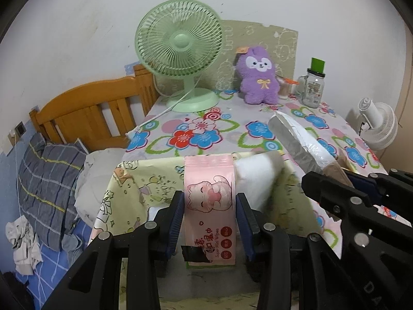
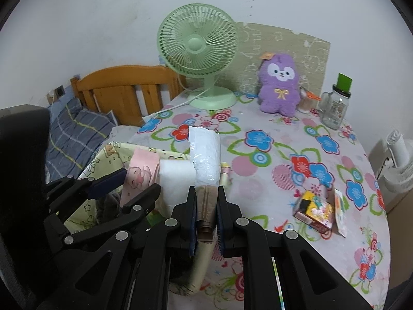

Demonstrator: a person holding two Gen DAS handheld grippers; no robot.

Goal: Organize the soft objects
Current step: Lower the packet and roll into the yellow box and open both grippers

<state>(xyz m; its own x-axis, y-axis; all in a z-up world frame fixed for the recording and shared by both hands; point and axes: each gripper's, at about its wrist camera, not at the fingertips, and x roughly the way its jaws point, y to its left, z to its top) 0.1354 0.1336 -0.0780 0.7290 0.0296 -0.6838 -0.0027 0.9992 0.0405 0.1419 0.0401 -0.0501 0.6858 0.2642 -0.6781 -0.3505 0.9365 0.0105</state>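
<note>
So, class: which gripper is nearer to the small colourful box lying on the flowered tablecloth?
Right. The right gripper, shut on a white packet, has the colourful box just off to its side; the left gripper, holding pink wipes, sits beyond it.

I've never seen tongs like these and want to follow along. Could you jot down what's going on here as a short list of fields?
setting: table with flowered cloth, beside a wooden bed
left tongs: shut on pink wet-wipes pack
right tongs: shut on white plastic-wrapped pack
below the tongs: yellow cartoon-print fabric bin
at the back: green desk fan, purple plush toy, glass jar
</note>
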